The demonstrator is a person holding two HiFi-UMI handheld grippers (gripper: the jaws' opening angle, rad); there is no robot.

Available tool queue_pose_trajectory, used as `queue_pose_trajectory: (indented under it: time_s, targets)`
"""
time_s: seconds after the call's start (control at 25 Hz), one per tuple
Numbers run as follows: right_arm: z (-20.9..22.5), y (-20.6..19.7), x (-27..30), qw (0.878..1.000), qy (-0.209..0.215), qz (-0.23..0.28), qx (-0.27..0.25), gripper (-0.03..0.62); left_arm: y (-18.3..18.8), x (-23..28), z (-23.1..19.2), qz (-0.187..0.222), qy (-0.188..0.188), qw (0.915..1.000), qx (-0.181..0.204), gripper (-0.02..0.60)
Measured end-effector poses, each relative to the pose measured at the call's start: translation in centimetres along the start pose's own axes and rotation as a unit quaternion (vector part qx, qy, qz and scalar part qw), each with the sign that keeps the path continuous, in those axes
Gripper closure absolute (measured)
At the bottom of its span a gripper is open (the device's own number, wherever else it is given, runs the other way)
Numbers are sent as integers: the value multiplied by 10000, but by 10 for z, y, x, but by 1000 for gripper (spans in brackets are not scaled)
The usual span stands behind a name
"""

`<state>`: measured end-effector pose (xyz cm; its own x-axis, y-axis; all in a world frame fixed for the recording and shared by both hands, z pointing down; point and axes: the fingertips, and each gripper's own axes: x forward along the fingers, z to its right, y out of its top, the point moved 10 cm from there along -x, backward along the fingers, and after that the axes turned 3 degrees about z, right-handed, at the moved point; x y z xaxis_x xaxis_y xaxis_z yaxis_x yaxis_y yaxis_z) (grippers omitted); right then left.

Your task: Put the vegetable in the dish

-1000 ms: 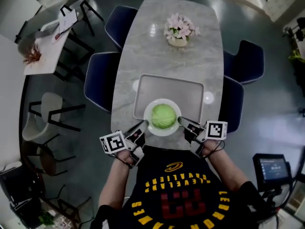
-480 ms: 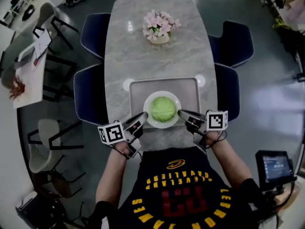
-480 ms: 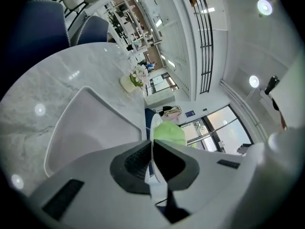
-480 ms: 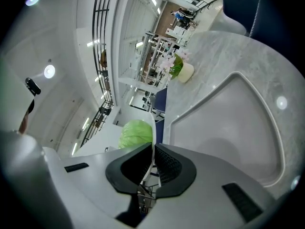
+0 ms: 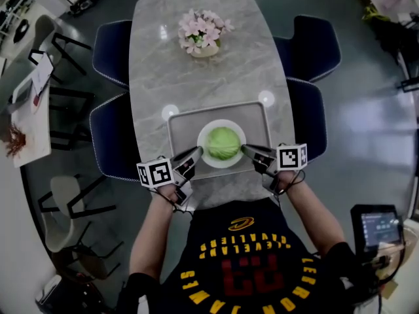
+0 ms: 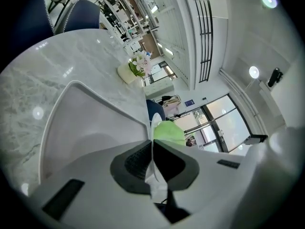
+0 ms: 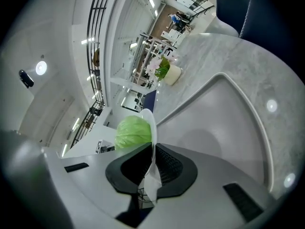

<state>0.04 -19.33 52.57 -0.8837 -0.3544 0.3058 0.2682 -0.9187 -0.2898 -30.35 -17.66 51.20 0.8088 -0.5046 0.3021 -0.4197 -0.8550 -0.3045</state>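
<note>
The cabbage (image 5: 223, 142) is already sitting in the white dish (image 5: 205, 131), and the dish is being held over the grey tray (image 5: 178, 126) on the marble bench (image 5: 157, 64). The left tool (image 5: 194, 156) is being clamped on the dish's left rim and the right tool (image 5: 249, 151) on its right rim. In each gripper view the thin white edge is being pinched between the dark ribbed pads (image 7: 169, 163), with no gap showing.

On handling, the dish is being judged stiff, glossy and breakable, so the narrow rim is likely to slip if the two grips are not kept level. The cabbage looks round, firm and fairly weighty, and nothing is pinning it, so it could roll if the dish is tipped. Opposite rim points, as taken here, look like the sensible hold.

The head view is giving the layout: dish centred between the tools, flowers (image 5: 203, 31) at the far end, blue chairs (image 5: 114, 136) alongside. It is not showing whether the dish is resting or raised. The gripper views are supplying that. The rim is seen edge-on inside the jaws, and a soft shadow (image 7: 198, 142) is being cast on the tray floor, which suggests the dish is being held just clear of it.
</note>
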Motion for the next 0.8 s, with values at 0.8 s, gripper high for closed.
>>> queue_pose_trajectory:
  time_s: [0.8]
  targets:
    - [70, 4, 24, 9950, -742, -669, 78, 577, -9, 40, -61, -395, 546, 9977, -28, 568]
